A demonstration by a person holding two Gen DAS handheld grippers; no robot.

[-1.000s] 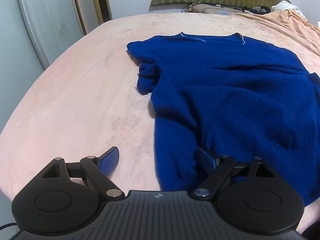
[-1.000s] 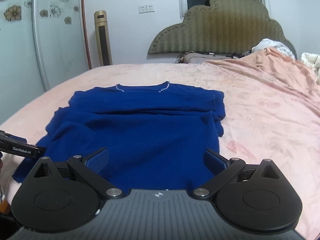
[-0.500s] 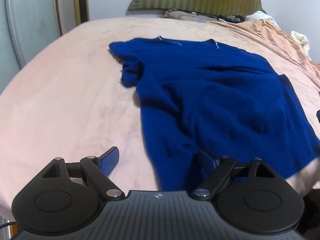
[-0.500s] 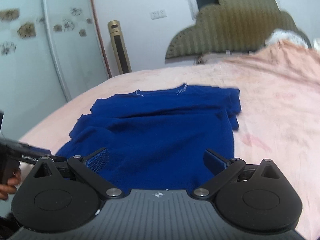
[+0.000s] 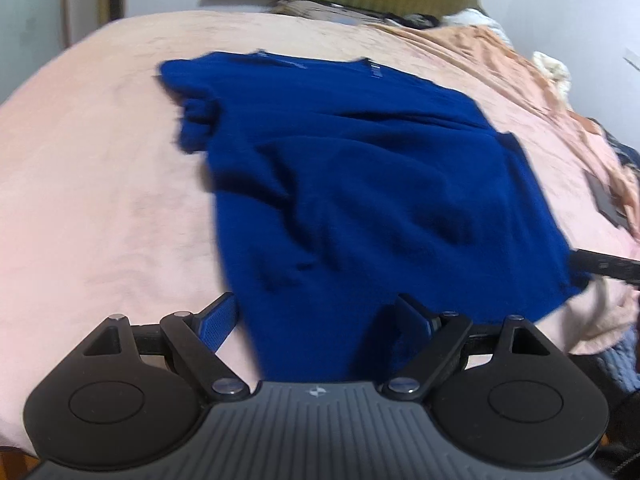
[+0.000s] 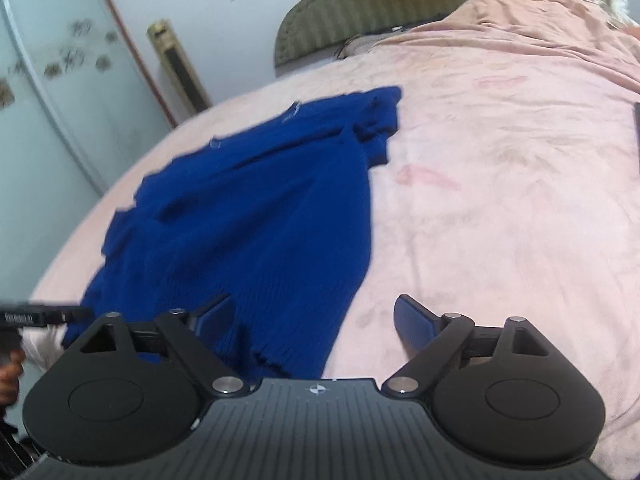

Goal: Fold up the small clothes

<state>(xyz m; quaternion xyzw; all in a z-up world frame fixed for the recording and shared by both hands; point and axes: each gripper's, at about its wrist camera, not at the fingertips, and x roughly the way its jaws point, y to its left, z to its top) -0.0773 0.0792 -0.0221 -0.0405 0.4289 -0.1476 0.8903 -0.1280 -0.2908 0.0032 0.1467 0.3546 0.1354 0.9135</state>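
Observation:
A dark blue knit sweater (image 5: pixel 380 184) lies spread on the pink bedspread (image 5: pixel 100 184), neckline far, hem toward me. My left gripper (image 5: pixel 316 320) stands open over the hem's near left corner. The cloth runs between its fingers, and the pads do not press it. In the right wrist view the sweater (image 6: pixel 256 216) reaches down to my right gripper (image 6: pixel 312 320). Its jaws are closing, with the hem's right corner between them and a wide gap still showing. The other gripper's tip shows at each view's edge, blurred.
A padded olive headboard (image 6: pixel 360 12) stands at the far end of the bed. A rumpled orange blanket (image 5: pixel 520 80) covers the bed's right side, with a dark flat item (image 5: pixel 604 200) on it. A glass door (image 6: pixel 52 92) and a gold column (image 6: pixel 180 68) stand at left.
The right gripper has rolled and shifted right to the hem corner, with its fingers slightly nearer together. The left gripper has turned and stays open at the left hem.

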